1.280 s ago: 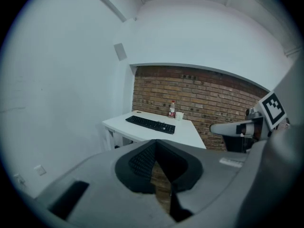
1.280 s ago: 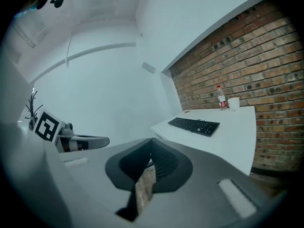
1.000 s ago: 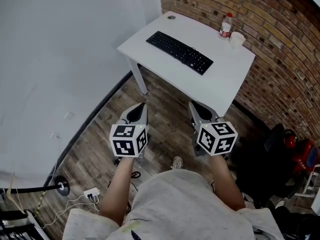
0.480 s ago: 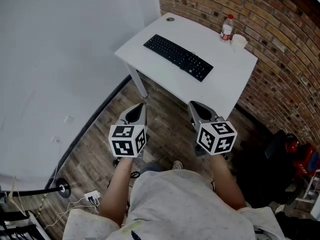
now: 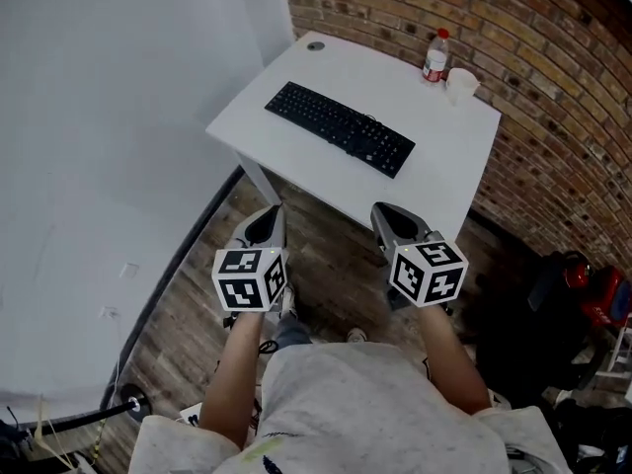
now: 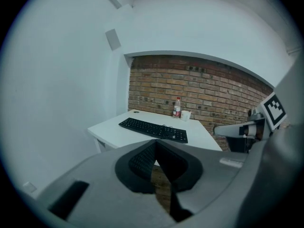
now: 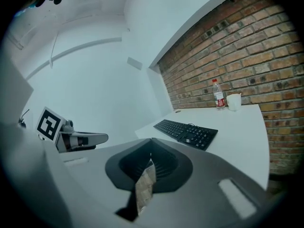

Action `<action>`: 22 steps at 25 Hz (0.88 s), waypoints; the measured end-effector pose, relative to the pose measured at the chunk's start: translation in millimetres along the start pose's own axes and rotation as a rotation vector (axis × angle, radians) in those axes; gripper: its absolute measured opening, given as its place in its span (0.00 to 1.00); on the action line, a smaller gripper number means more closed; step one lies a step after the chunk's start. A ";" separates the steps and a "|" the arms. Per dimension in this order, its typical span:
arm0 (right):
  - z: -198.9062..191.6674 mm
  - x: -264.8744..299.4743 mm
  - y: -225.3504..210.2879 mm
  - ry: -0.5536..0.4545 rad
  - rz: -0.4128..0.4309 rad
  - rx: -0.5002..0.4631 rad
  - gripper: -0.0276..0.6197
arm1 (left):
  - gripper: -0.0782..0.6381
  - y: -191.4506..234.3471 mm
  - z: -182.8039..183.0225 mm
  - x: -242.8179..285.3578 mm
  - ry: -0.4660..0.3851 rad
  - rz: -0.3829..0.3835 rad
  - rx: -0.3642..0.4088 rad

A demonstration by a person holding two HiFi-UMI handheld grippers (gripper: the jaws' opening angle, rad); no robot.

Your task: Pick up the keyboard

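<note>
A black keyboard [image 5: 341, 128] lies slantwise on a white table [image 5: 444, 146], near its front edge. Both grippers hang over the wooden floor, short of the table and apart from the keyboard. My left gripper [image 5: 269, 219] is shut with nothing between its jaws; in the left gripper view the keyboard [image 6: 153, 128] shows beyond its closed tips [image 6: 156, 143]. My right gripper [image 5: 385, 215] is likewise shut and empty, and the keyboard [image 7: 186, 132] lies ahead and to the right of its tips [image 7: 151, 142].
A plastic bottle [image 5: 434, 55] and a white cup [image 5: 460, 84] stand at the table's far edge by the brick wall [image 5: 553, 97]. A white wall [image 5: 109, 146] runs along the left. Black and red bags [image 5: 578, 284] sit on the floor at the right.
The table and keyboard have drawn closer and slid left in the head view as the person walks toward them. Both grippers stay shut and empty.
</note>
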State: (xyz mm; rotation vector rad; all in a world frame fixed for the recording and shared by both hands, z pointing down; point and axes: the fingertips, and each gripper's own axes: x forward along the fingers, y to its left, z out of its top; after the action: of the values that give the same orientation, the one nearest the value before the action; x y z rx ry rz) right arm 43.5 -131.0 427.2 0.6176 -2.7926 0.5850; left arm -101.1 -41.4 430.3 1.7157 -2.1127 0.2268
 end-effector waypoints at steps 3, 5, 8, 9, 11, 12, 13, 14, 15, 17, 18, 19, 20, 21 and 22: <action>4.6 23.5 -8.0 -0.002 -0.049 0.011 0.06 | 0.10 18.8 8.3 27.1 0.011 -0.045 0.010; 7.8 38.4 -13.3 -0.002 -0.085 0.021 0.06 | 0.10 30.6 15.4 44.6 0.018 -0.077 0.017; 14.2 62.7 -16.5 -0.006 -0.142 0.033 0.06 | 0.10 52.1 25.5 69.1 0.033 -0.127 0.027; 17.2 71.1 -16.2 -0.010 -0.160 0.034 0.06 | 0.10 60.1 28.8 76.8 0.038 -0.142 0.032; 24.9 86.0 -16.7 -0.020 -0.197 0.037 0.06 | 0.10 73.9 37.1 91.0 0.048 -0.175 0.043; 28.6 91.9 -18.1 -0.025 -0.218 0.042 0.06 | 0.10 79.2 41.6 97.6 0.052 -0.192 0.049; 31.6 97.4 -19.8 -0.029 -0.239 0.049 0.06 | 0.10 84.3 45.3 103.9 0.057 -0.210 0.055; 33.6 102.5 -21.4 -0.032 -0.260 0.056 0.06 | 0.10 89.7 48.1 110.0 0.063 -0.226 0.060; 35.1 107.5 -22.5 -0.036 -0.280 0.062 0.06 | 0.10 95.5 50.5 115.8 0.068 -0.240 0.066; 37.0 116.7 -23.7 -0.042 -0.319 0.075 0.06 | 0.10 107.6 55.2 126.6 0.076 -0.266 0.076; 37.5 120.9 -24.1 -0.045 -0.339 0.082 0.06 | 0.10 113.3 57.8 131.8 0.079 -0.280 0.080; 38.2 124.8 -24.3 -0.048 -0.359 0.090 0.06 | 0.10 118.6 60.5 136.9 0.082 -0.294 0.084; 39.4 128.6 -24.5 -0.051 -0.379 0.097 0.06 | 0.10 123.5 63.4 141.8 0.086 -0.308 0.088; 41.3 132.3 -24.9 -0.054 -0.398 0.103 0.06 | 0.10 128.2 66.6 146.5 0.091 -0.320 0.093; 43.7 135.8 -25.5 -0.057 -0.417 0.107 0.06 | 0.10 132.4 69.9 151.1 0.095 -0.333 0.098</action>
State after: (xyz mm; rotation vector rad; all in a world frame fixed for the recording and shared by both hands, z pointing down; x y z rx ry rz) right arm -71.2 -219.1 436.5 1.2137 -2.5764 0.6341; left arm -267.6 -172.8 445.7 2.0369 -1.7418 0.3109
